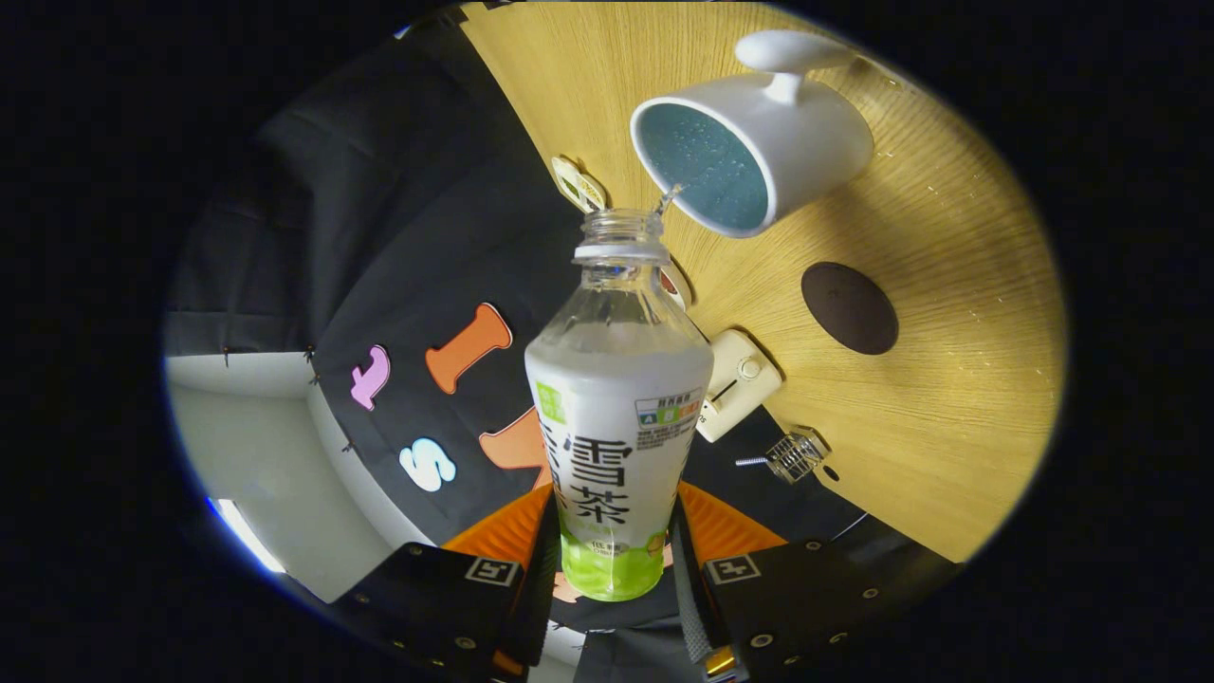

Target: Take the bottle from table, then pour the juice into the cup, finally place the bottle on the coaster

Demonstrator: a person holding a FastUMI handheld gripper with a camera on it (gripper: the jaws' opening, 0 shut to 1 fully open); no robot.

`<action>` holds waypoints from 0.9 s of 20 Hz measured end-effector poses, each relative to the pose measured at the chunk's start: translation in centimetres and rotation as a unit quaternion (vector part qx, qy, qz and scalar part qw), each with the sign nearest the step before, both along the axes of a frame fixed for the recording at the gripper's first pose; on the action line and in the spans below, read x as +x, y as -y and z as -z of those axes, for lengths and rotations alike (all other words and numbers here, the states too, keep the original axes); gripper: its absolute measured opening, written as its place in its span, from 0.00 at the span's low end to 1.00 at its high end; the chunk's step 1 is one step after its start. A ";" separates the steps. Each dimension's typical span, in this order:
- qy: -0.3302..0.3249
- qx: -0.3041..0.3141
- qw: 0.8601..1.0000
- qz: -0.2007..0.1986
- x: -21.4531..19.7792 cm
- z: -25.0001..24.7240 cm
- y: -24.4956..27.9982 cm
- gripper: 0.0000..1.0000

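gripper (612,569) rolled sideways, fingers clamped on bottle (616,427) base | open neck tilted at cup (749,142), thin stream entering | coaster (849,307) beside cup

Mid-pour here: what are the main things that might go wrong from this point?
1. The stream from the bottle mouth enters just inside the cup's near rim; a small wobble could spill juice onto the table.
2. The hand-held gripper clamps only the bottle's base, so the tilted bottle might slip or pivot.
3. The coaster lies close beside the cup; setting the bottle down there could nudge the cup.
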State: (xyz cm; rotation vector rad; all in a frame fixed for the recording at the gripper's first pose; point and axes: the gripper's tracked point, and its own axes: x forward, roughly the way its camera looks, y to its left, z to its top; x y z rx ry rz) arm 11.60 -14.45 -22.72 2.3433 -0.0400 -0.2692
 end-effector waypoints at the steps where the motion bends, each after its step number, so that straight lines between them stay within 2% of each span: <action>1: 0.002 -0.001 1.000 0.003 0.0 -0.1 0.0 0.57; 6: -0.019 -0.035 0.999 -0.009 -0.3 1.0 -0.3 0.57; 11: -0.084 -0.131 0.986 -0.066 -1.2 4.6 -2.0 0.57; 14: -0.124 -0.224 0.960 -0.115 -2.5 7.9 -3.4 0.56; 17: -0.137 -0.322 0.926 -0.145 -3.1 9.9 -3.6 0.57; 18: -0.138 -0.359 0.910 -0.154 -3.2 9.6 -3.7 0.57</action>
